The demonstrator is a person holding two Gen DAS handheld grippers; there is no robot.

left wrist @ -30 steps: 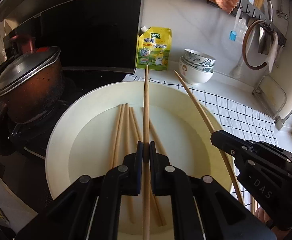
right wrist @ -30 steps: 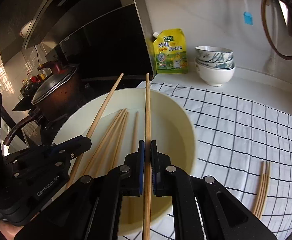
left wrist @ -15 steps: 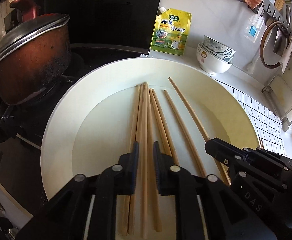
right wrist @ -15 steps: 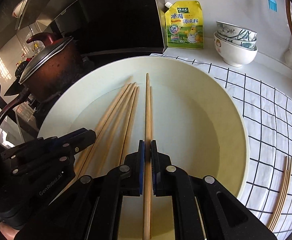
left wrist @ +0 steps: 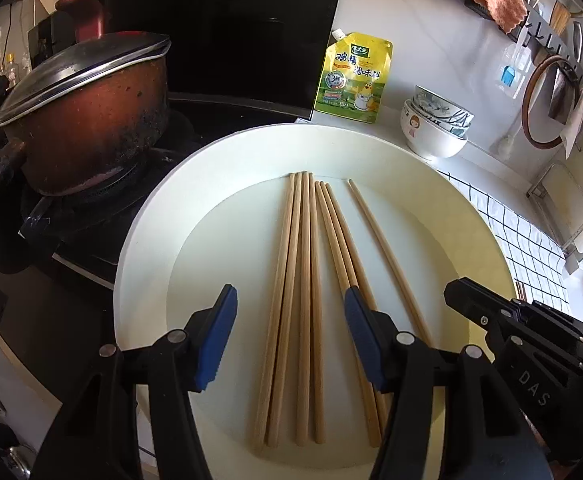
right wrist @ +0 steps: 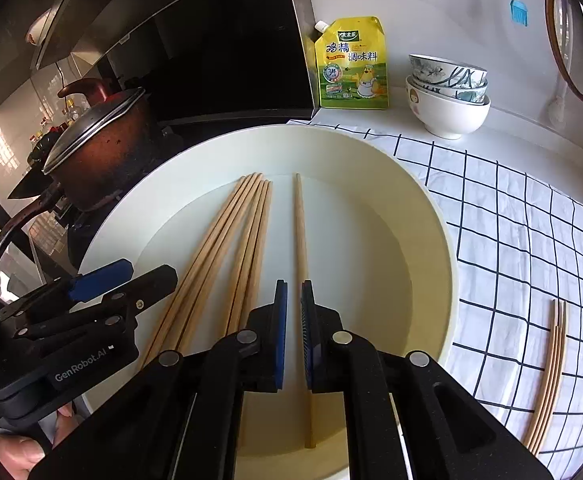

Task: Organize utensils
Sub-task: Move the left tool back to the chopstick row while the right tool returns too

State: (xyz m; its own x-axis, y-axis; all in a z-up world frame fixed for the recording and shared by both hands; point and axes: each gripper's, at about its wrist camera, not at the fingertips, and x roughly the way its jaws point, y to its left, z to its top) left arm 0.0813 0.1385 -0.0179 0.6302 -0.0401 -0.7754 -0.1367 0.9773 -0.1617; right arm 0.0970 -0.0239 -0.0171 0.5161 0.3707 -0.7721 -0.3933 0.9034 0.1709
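The chopsticks [left wrist: 303, 280] are lying inside the pale basin [left wrist: 143, 248], and their long axis is running from 6 to 12 o'clock in both wrist views. The left gripper [left wrist: 289, 294] is hovering directly over the bundle; its jaws are opening, and the sticks are lying below the gap without being pressed. The right gripper [right wrist: 293, 286] is showing only a thin slit, and it is gripping nothing; a single chopstick [right wrist: 300, 232] is lying under its right finger. A few more loose chopsticks [right wrist: 551, 372] are waiting on the checked cloth [right wrist: 511, 220], at about 4 o'clock from the right gripper, so I think the right hand is nearer to them.
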